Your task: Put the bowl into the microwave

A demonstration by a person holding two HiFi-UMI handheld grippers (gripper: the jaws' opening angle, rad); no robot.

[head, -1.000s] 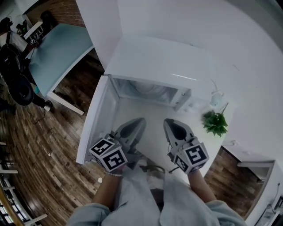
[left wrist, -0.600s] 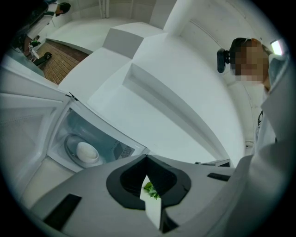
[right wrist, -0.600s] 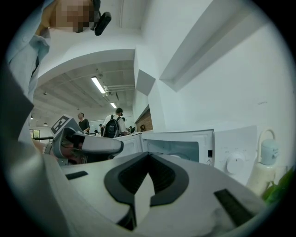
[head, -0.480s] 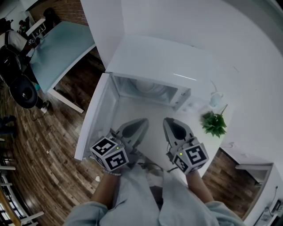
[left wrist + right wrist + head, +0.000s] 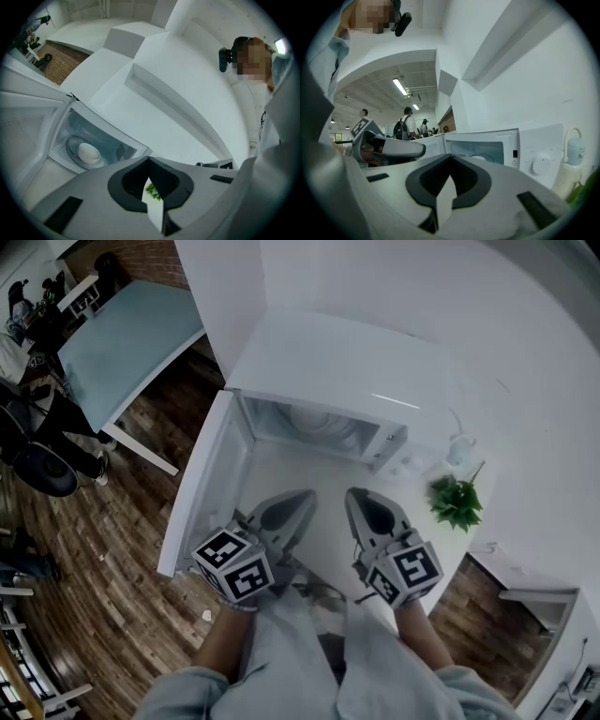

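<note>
Looking down on a white counter point(image 5: 314, 488) carrying a white microwave point(image 5: 347, 362), with its door point(image 5: 202, 488) hanging open to the left. Holding the left gripper point(image 5: 302, 498) and the right gripper point(image 5: 356, 498) side by side just before the opening, each with jaws pressing together on nothing. Noting a small green plant point(image 5: 457, 501) standing right of the microwave. Finding the white bowl point(image 5: 88, 152) sitting inside already, on the glass turntable point(image 5: 70, 152).

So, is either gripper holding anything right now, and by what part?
Nothing. The left gripper and right gripper are both shut and empty; the bowl sits inside the microwave.
</note>
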